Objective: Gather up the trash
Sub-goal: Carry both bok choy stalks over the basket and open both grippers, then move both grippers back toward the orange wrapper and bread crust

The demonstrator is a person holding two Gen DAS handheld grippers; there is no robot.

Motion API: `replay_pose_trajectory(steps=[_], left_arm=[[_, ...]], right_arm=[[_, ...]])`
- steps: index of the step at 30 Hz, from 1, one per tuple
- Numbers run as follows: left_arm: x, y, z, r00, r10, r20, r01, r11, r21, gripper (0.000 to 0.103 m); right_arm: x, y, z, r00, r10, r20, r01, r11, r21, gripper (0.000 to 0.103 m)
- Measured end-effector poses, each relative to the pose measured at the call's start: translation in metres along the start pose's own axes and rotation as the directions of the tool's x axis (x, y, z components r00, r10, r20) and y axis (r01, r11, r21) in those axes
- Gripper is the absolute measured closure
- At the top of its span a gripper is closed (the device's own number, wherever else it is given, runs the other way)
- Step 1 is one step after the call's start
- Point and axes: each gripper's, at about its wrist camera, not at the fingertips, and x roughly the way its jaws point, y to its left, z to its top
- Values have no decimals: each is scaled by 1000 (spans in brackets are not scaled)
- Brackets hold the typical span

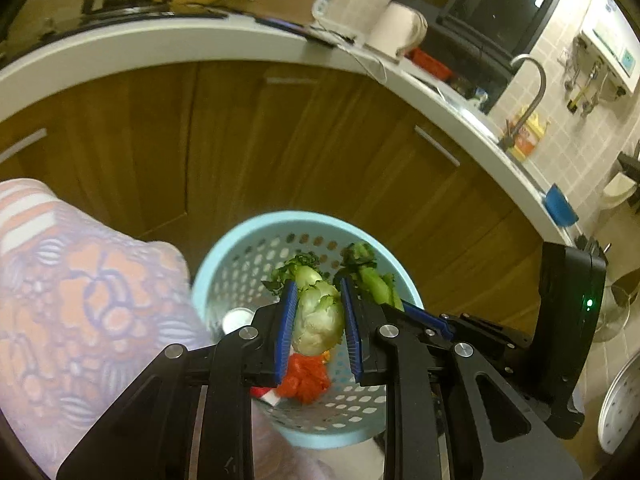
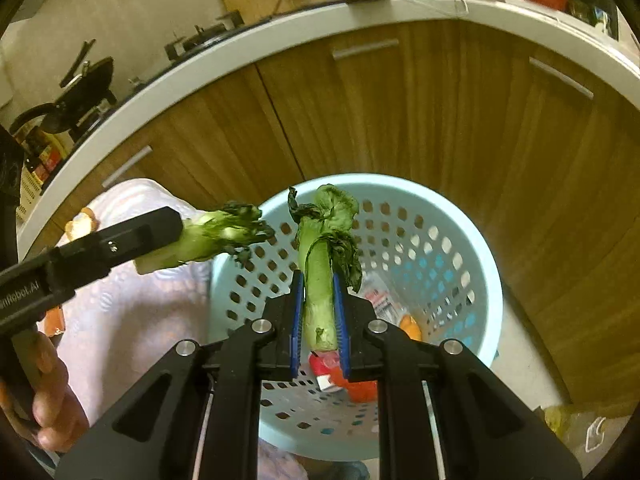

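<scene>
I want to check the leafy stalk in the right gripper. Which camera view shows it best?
The right wrist view: the leafy stalk stands full length between the right gripper pads, above the blue basket. The left wrist view shows only its green end, partly behind the left gripper, which holds a vegetable stump.

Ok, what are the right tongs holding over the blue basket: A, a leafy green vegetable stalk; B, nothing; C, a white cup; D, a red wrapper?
A: the right tongs are clamped on a green vegetable stalk with wilted leaves, above the perforated blue basket.
</scene>
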Motion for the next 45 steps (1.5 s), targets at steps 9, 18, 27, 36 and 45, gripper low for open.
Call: replay_pose_trajectory(steps=[9,18,27,36,45], left_arm=[[-11,15,-3,1000,15,14,-15,1000,-24,48],[-61,30,-12,992,84,95,-79,995,-61,48],[-150,72,-40,954,213,212,-175,967,-184,48],[-242,140,-106,813,526,251,-387,809,-442,25],[-231,175,-147,767,626,141,-455,684,-570,21]], right_arm=[[5,-12,1,1000,3,-26,-2,999,52,65],[-11,29,5,998,56,12,-56,998,-24,65],[-25,114,9,988,146,40,-137,974,-178,65],[-8,207,-14,967,256,9,-241,922,-303,61],[38,251,-46,966,247,-73,-257,902,-346,61]])
